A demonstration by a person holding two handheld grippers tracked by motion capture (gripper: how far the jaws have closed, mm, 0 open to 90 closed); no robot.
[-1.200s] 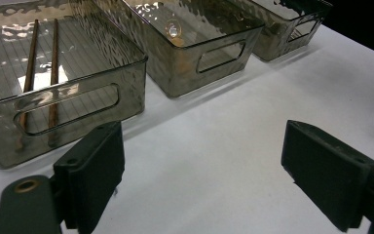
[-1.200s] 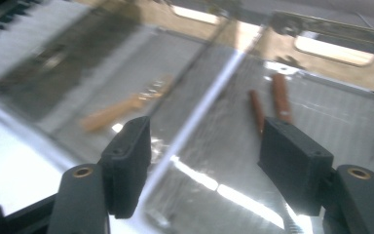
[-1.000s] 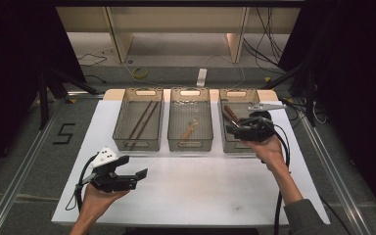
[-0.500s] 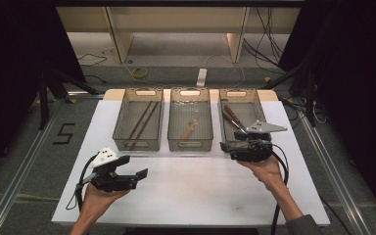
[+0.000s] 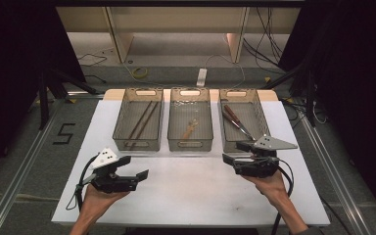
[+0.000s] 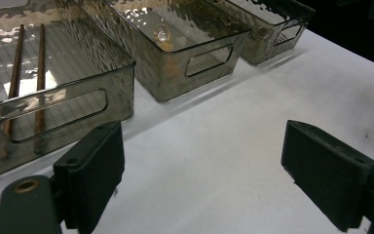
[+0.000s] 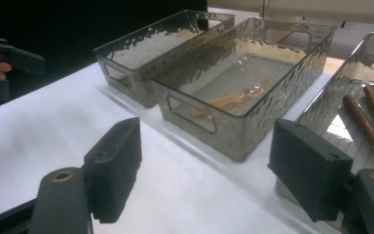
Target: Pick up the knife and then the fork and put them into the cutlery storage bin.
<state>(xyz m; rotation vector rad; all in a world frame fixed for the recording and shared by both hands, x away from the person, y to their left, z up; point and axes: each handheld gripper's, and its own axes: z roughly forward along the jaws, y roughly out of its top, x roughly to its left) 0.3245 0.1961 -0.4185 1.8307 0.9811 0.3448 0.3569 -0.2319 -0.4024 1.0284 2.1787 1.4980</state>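
Observation:
Three smoky clear bins stand in a row on the white table. The left bin holds two brown chopsticks, the middle bin a wooden spoon, and the right bin wood-handled knives. My left gripper rests low at the front left, open and empty, its jaws wide over bare table. My right gripper sits just in front of the right bin. Its jaws have just been opening, with nothing between them.
The table's front edge is close below both hands. Cables trail from each gripper. Beyond the bins lie the floor, loose cables and a wooden shelf frame. Dark stands flank the table on both sides.
My right gripper has come back from above the right bin and sunk to the table in front of it, turning to point left. The left gripper has stayed put.

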